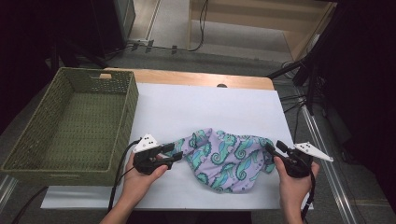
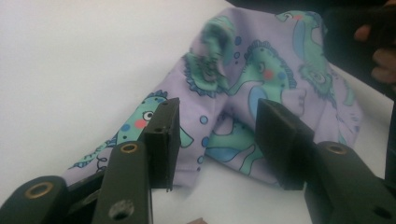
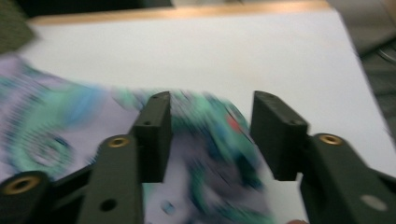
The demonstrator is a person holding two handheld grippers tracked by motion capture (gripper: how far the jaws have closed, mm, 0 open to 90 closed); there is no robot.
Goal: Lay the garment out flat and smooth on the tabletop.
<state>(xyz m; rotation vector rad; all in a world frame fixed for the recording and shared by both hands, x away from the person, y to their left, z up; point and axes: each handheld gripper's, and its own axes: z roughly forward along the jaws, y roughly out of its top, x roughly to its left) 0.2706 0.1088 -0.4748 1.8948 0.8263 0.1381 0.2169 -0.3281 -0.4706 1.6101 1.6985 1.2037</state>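
A lilac cloth (image 1: 224, 158) printed with teal seahorses lies crumpled on the white sheet (image 1: 196, 107), near the front edge. My left gripper (image 1: 175, 151) sits at the cloth's left end. In the left gripper view its jaws (image 2: 217, 135) stand apart, with the cloth (image 2: 261, 70) lying loose just beyond and below them. My right gripper (image 1: 274, 147) is at the cloth's right end. The right gripper view is blurred; there the jaws (image 3: 210, 135) are apart over the cloth (image 3: 56, 135), and nothing is pinched.
A green woven basket (image 1: 126, 123) stands on the left of the table, and nothing lies inside it. The wooden table edge (image 1: 187, 77) runs along the back. The other hand (image 2: 378, 56) shows at the top right of the left gripper view.
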